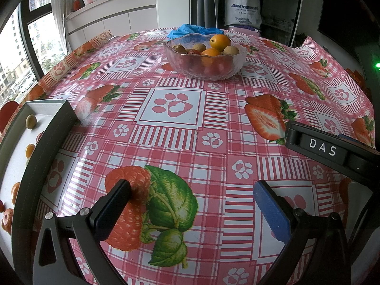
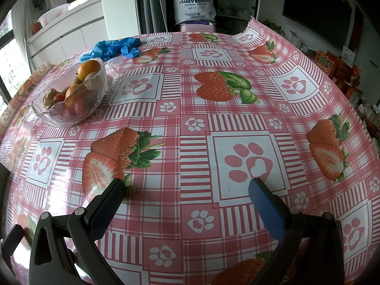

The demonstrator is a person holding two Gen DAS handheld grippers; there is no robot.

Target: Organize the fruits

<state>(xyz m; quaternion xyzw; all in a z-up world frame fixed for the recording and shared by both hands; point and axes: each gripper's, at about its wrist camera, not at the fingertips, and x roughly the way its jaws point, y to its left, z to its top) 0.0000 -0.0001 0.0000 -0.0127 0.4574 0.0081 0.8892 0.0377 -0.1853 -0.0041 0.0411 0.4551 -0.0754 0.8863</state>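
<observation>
Both grippers [image 1: 192, 192] [image 2: 187, 190] hover, fingers wide and empty, ready to move fruit from far bowl [image 1: 204, 67] to left tray [image 1: 45, 105].

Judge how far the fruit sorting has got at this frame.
Partly done, it seems. Some small fruits already lie in the white tray, among them a brownish one. Nothing is in hand: the left claw and right claw are both open and empty above the tablecloth. Left: the glass bowl still holds oranges and other fruit.
</observation>
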